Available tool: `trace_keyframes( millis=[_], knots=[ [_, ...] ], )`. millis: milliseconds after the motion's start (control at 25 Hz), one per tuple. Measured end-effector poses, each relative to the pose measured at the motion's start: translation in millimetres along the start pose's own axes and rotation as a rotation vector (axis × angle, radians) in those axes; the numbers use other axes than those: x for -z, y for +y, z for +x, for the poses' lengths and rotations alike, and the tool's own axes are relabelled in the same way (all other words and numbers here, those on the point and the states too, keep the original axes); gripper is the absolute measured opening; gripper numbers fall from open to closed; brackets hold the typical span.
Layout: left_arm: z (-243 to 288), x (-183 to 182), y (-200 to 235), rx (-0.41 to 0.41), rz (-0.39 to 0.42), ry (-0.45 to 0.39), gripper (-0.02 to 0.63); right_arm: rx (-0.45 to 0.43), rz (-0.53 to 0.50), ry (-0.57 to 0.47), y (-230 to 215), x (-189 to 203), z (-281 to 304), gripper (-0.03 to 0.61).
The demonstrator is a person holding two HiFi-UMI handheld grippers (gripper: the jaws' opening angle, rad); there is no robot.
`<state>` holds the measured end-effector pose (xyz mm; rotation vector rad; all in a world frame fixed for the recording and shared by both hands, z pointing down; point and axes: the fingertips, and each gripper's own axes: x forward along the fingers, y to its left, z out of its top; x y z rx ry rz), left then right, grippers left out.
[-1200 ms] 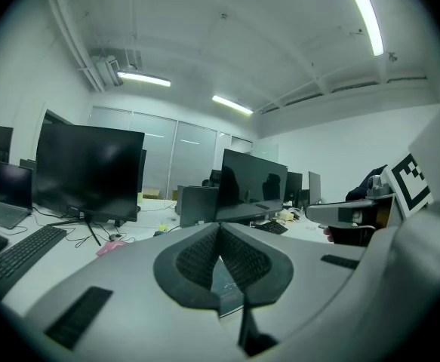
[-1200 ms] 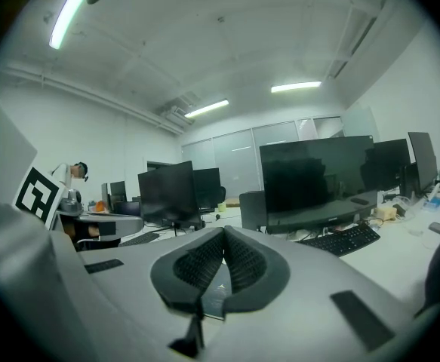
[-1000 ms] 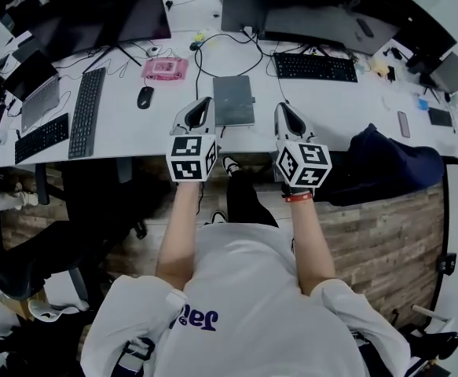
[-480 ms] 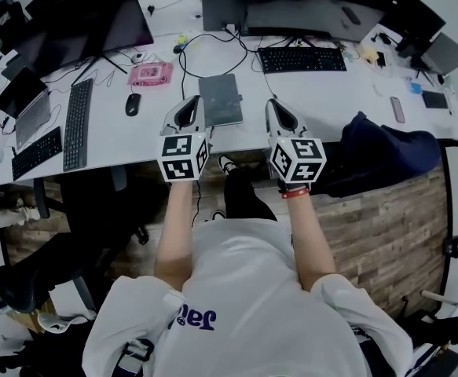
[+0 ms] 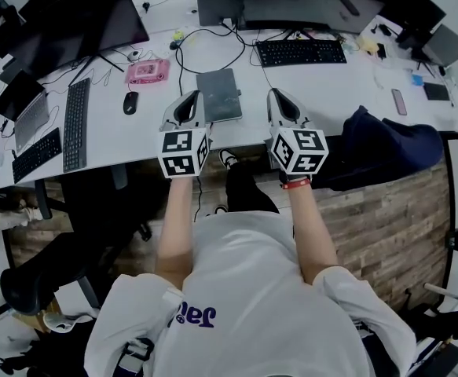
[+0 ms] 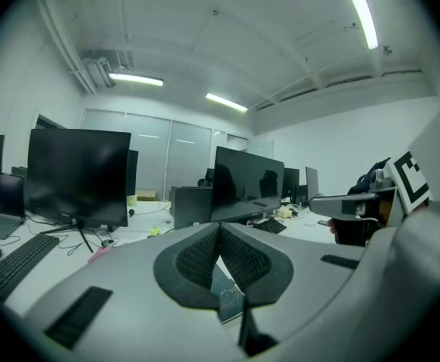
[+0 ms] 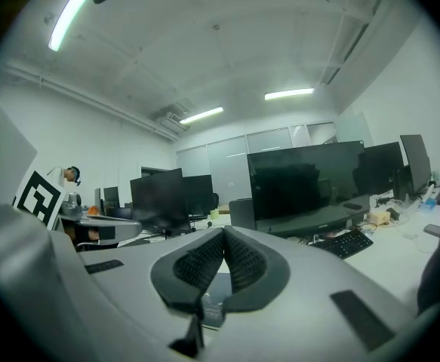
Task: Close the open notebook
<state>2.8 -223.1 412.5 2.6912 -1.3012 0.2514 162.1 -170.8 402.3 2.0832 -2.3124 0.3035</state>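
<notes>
A dark grey notebook lies flat on the white desk with its cover down. My left gripper hovers just left of it, near the desk's front edge. My right gripper is a short way to the notebook's right. Both are shut with nothing between the pads. In the left gripper view the jaws meet, and a corner of the notebook shows below them. The right gripper view shows the same closed jaws, with the notebook under them.
A black mouse, a pink object and keyboards lie to the left. Another keyboard and monitors stand behind. A dark jacket hangs over the desk's right edge, near a phone.
The whole head view has shifted a little. Both grippers stay shut on either side of the notebook, which has not moved.
</notes>
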Motion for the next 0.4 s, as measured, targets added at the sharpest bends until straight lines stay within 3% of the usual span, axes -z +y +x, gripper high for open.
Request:
trace_keyframes(
  millis=[240,400],
  knots=[
    [4,6,7,0.026,0.017,0.026,0.018,-0.003,-0.019,0.04,-13,5,15,-0.001],
    [7,10,31,0.007,0.006,0.028,0.018,-0.087,0.015,0.097,-5,14,48,-0.002]
  ],
)
